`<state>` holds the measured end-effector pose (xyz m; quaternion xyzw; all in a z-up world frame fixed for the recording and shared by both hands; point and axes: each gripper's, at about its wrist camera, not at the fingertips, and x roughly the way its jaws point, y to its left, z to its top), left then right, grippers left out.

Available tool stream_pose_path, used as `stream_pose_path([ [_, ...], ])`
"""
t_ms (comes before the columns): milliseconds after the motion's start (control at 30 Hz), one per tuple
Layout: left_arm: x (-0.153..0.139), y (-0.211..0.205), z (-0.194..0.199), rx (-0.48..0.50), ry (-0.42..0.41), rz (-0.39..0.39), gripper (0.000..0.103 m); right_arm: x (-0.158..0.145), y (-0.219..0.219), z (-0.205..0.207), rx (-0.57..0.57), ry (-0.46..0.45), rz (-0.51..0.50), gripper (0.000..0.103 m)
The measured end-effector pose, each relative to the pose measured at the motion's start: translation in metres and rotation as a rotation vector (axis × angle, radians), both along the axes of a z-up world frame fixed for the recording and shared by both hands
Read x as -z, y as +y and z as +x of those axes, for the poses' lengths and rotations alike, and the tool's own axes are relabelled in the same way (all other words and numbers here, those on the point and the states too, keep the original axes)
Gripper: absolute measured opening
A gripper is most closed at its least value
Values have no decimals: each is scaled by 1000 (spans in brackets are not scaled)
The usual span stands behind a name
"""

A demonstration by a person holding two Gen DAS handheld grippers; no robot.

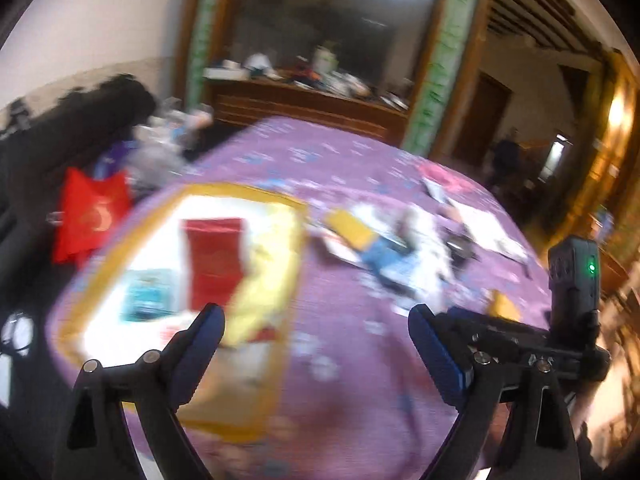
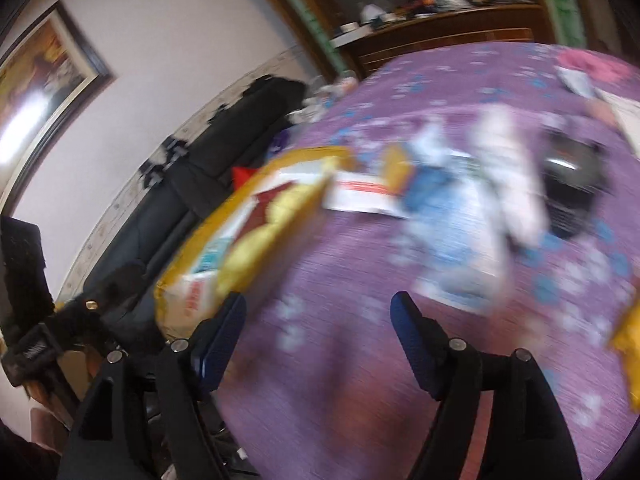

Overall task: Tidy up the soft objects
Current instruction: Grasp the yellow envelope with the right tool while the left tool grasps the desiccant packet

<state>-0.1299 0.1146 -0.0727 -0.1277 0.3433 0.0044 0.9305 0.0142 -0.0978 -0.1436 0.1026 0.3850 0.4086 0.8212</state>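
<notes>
One yellow-rimmed box lies on one purple bedspread, holding one dark red cloth, one yellow cloth and one teal item. Loose items beyond are too blurred to count.

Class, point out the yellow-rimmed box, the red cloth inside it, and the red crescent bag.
yellow-rimmed box [image 1: 240, 191], left wrist view, far rim.
red cloth [image 1: 216, 260], left wrist view, its middle.
red crescent bag [image 1: 90, 216], left wrist view, front face.

left hand-held gripper: jaws apart, empty | yellow-rimmed box: red cloth inside | purple bedspread
</notes>
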Motion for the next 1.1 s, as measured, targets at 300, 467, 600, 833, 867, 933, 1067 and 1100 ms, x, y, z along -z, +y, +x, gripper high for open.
stream_pose_path([
  [300, 22, -70, 47, 132, 108, -1, 95, 0, -113, 27, 261, -78, -186, 82],
  [467, 43, -87, 72, 153, 175, -13, 95, 29, -122, 57, 248, 16, -292, 82],
  [600, 54, -96, 89, 148, 215, 7, 95, 38, -108, 41, 227, 22, -296, 82],
  [833, 69, -119, 140, 146, 261, 86, 93, 29, -84, 33, 267, 2, -269, 58],
  [867, 72, -122, 146, 152, 271, 84, 90, 30, -80, 37, 279, -3, -287, 55],
  [933, 80, -123, 160, 159, 288, 60, 72, 35, -79, 44, 294, 3, -294, 51],
  [1067, 88, -115, 164, 123, 309, 28, 42, 38, -81, 45, 299, 4, -278, 42],
  [1100, 87, -114, 159, 123, 308, 24, 39, 38, -81, 45, 300, 2, -277, 42],
])
